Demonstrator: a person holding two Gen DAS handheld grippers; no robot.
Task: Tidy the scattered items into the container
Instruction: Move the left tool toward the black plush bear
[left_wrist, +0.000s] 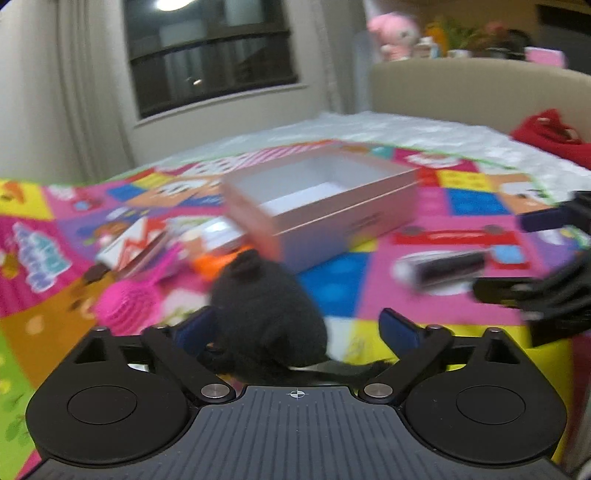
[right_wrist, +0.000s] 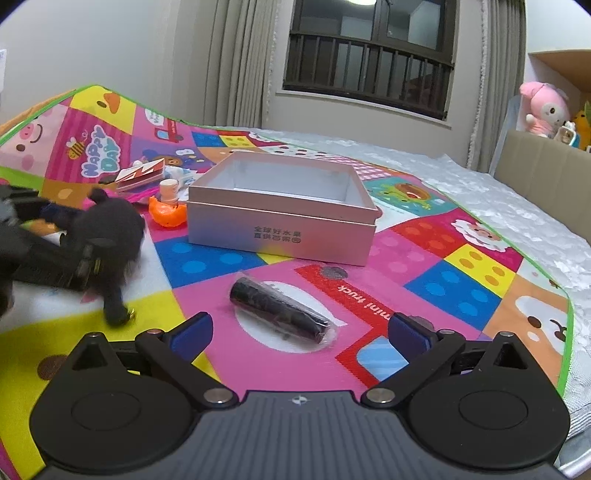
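Fuzzy black plush (left_wrist: 266, 314); rigid square box (right_wrist: 280, 218).

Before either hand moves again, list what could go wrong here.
1. The black plush toy sits between the left gripper's open jaws, against one finger only; closing now could pinch its edge and drop it.
2. The wrapped black roll lies slantwise ahead of the open right gripper; it may roll or slip in its film.
3. The box looks light; a nudge could shift it.
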